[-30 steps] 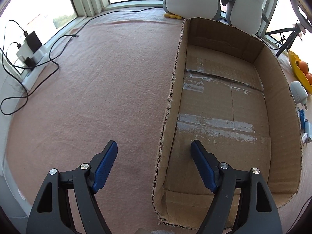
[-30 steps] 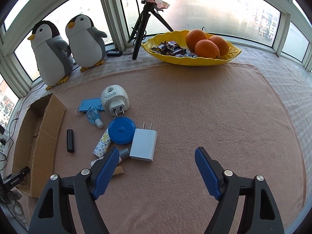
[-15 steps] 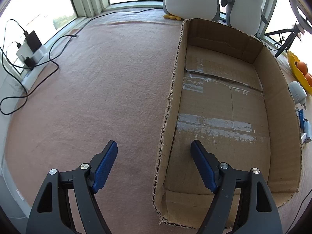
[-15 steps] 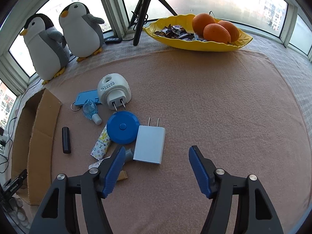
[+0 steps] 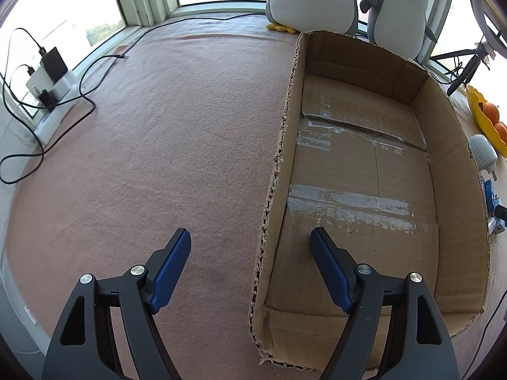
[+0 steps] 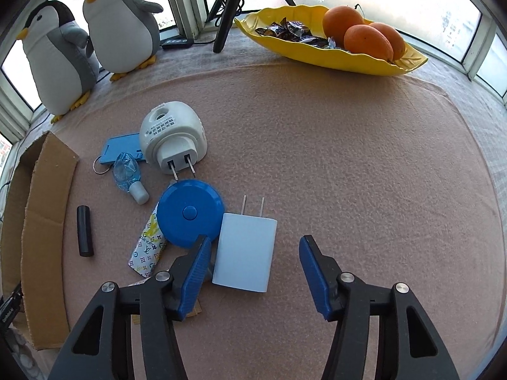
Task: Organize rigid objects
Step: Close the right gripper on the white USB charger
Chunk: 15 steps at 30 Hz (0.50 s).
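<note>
In the right wrist view, a white wall charger (image 6: pixel 244 253) lies flat on the pink cloth with its prongs pointing away. My right gripper (image 6: pixel 255 240) hangs just above it. Its jaws are closing around the charger: the left pad sits by the charger's left edge and the right pad stands clear of it. Behind the charger lie a blue round tape measure (image 6: pixel 190 212), a white plug-in device (image 6: pixel 171 139), a small blue bottle (image 6: pixel 128 174), a blue tag (image 6: pixel 120 148), a patterned packet (image 6: pixel 149 247) and a black stick (image 6: pixel 85 231). My left gripper (image 5: pixel 250 232) is open and holds nothing, straddling the left wall of the cardboard box (image 5: pixel 275 174).
Two plush penguins (image 6: pixel 92 31) stand at the window. A yellow dish (image 6: pixel 332 53) with oranges and sweets sits at the back right, beside a tripod leg (image 6: pixel 225 28). The box's wall (image 6: pixel 47 221) is left of the objects. A power strip with cables (image 5: pixel 47 76) lies far left.
My right gripper has come down and forward over the white charger, and its jaws have narrowed. The left gripper and the box have stayed as they were.
</note>
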Tool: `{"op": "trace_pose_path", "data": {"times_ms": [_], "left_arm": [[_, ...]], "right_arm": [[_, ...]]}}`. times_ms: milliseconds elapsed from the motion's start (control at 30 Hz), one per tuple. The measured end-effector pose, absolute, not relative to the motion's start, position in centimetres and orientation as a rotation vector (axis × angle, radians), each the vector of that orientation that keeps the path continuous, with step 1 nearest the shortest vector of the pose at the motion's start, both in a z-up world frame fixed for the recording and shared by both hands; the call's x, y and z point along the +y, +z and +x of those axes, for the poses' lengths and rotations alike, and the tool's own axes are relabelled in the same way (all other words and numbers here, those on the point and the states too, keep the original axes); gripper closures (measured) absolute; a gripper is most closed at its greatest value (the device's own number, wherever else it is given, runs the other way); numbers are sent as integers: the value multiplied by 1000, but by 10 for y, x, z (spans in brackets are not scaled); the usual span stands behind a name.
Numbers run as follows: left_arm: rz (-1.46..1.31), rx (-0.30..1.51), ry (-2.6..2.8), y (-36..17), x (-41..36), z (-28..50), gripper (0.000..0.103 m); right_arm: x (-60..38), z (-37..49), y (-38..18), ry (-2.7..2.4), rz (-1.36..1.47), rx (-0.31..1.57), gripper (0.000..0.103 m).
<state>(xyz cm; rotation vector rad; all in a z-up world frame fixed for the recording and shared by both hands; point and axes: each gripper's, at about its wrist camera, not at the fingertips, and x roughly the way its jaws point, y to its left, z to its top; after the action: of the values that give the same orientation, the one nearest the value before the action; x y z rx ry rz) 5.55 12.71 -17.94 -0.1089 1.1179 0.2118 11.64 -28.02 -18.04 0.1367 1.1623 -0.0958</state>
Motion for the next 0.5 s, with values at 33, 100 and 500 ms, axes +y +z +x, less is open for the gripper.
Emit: {"op": "trace_pose_path", "data": {"times_ms": [33,100,500], "left_arm": [[-109,1117,212,-179,127,56,24],[-109,1117,212,-179,127,56,24],[-108,1117,207,-179,126,56,24]], "right_arm": [[-280,117,-182,-94,138,1169,54],[-281,117,-185,-92,135,1177,55],[-290,114,-190,-95,106,1185,71]]}}
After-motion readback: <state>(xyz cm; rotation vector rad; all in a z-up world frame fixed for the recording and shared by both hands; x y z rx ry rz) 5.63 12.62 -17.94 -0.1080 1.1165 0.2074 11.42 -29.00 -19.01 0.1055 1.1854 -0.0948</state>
